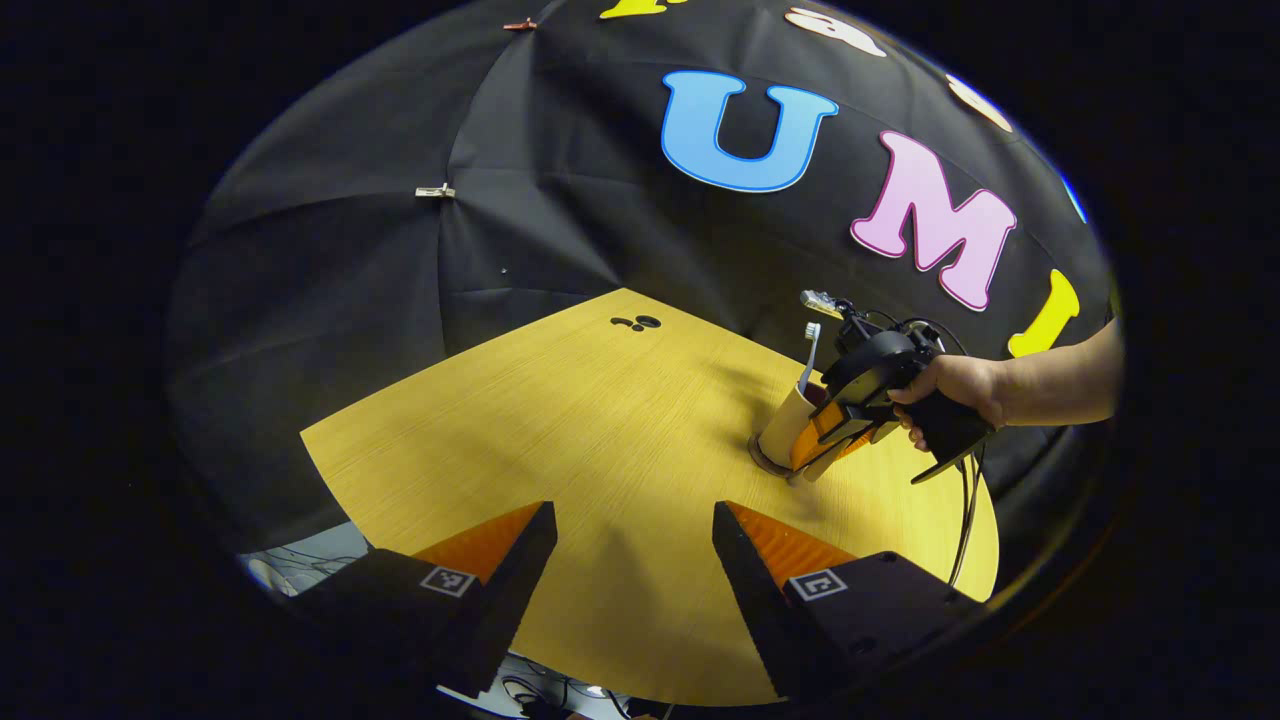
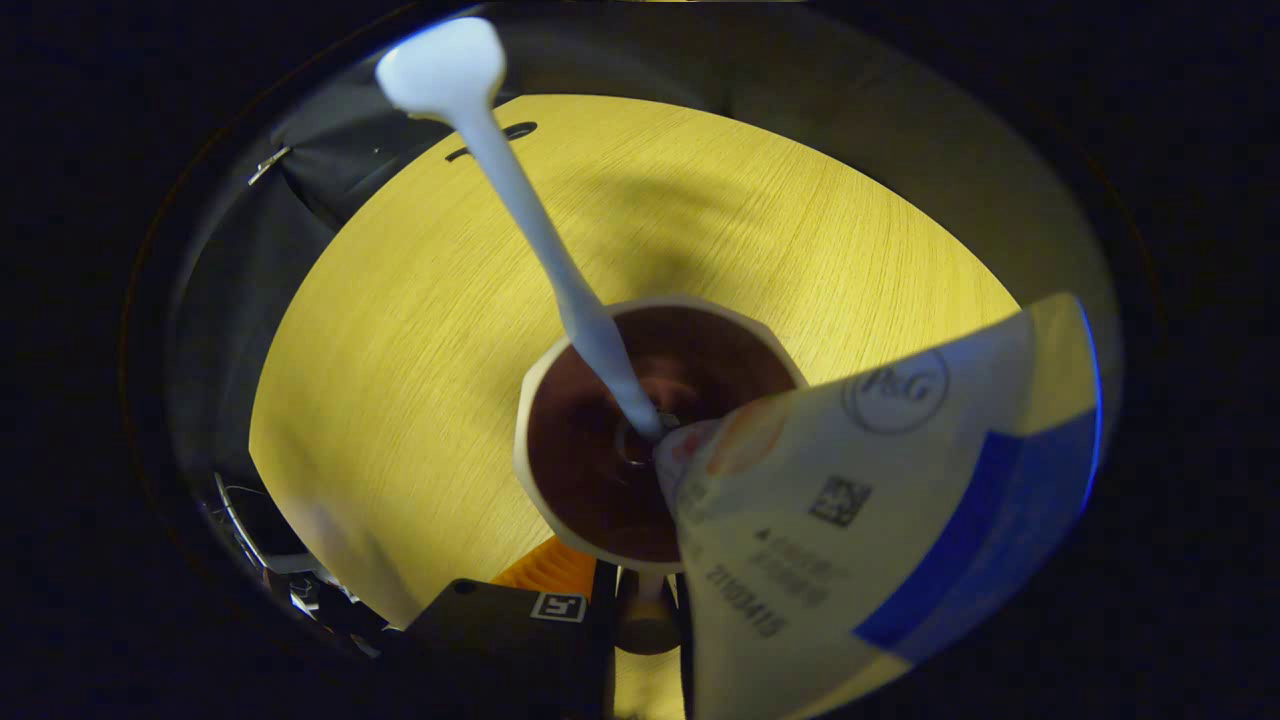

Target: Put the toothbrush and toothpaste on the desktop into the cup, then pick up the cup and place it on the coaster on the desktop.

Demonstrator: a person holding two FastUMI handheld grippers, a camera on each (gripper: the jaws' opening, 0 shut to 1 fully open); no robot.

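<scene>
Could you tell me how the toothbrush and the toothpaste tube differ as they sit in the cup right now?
The toothbrush is a thin pale stick with a small rounded head; the toothpaste tube is broad, flat and printed, with a blue band. The toothbrush leans up and away from the camera in the right gripper view, while the tube fans out close to it. Both have their lower ends inside the cup, whose inside is dark brown.
</scene>
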